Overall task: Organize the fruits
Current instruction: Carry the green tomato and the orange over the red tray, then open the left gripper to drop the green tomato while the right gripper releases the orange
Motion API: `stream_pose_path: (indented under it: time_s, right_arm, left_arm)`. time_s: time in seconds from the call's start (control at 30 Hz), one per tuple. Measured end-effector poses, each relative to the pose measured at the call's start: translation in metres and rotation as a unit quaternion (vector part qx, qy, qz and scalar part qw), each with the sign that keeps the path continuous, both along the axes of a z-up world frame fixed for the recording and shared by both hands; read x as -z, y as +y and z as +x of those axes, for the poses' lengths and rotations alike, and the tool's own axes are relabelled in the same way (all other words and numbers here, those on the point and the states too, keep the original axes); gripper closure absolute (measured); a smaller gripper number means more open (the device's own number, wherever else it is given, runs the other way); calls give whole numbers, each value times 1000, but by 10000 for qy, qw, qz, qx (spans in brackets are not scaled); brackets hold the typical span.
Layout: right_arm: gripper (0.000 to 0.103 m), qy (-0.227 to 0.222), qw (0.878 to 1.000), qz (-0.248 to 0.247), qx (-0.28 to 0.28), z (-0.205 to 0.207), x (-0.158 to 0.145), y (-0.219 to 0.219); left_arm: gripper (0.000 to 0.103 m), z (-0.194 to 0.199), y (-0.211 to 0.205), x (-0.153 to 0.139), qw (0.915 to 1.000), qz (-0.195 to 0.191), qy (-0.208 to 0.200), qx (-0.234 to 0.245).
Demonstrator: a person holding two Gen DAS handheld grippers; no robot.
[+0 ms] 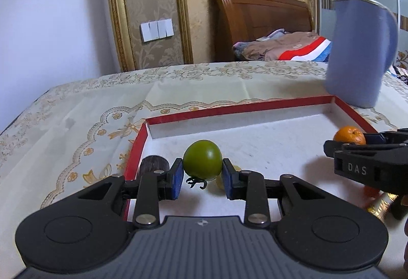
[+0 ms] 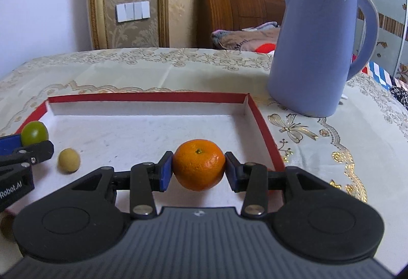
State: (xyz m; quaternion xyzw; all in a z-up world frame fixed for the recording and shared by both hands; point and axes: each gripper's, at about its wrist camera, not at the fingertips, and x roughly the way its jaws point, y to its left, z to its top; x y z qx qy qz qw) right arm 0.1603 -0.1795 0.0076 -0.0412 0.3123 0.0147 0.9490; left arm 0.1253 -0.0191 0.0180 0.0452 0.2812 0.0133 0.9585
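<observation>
Blue-padded fingers of the left gripper (image 1: 202, 177) pinch a green fruit (image 1: 202, 160) at lower centre of the left view, above the white floor of the red-rimmed tray (image 1: 255, 106); the right gripper (image 2: 199, 171) pinches an orange mandarin (image 2: 199, 164) at centre of its view, inside the tray's right wall; a small yellow fruit (image 2: 68, 160) lies on the tray floor at lower left; a lavender pitcher (image 2: 313, 49) stands on the tablecloth (image 2: 153, 69) at upper right, beyond the tray.

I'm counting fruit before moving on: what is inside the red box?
Inside the red box: a green fruit and an orange, each between claw pads, plus a small yellowish fruit. The near edge is hidden.
</observation>
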Motion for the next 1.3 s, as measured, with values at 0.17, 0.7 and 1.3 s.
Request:
stream_pose_path:
  time_s: [0.17,0.7,1.3]
  right_arm:
    - [62,142,9999,52,69,19,5,1]
    - [61,207,9995,207,117,33,11,1]
    - [14,-115,9994,243,228,22,5,-2]
  left_arm:
    - [72,19,1,6,9998,52,110,-131]
    - [72,33,3,18,9993,25,265,-263]
    - [40,21,0,15,9999,-90,-73,-109]
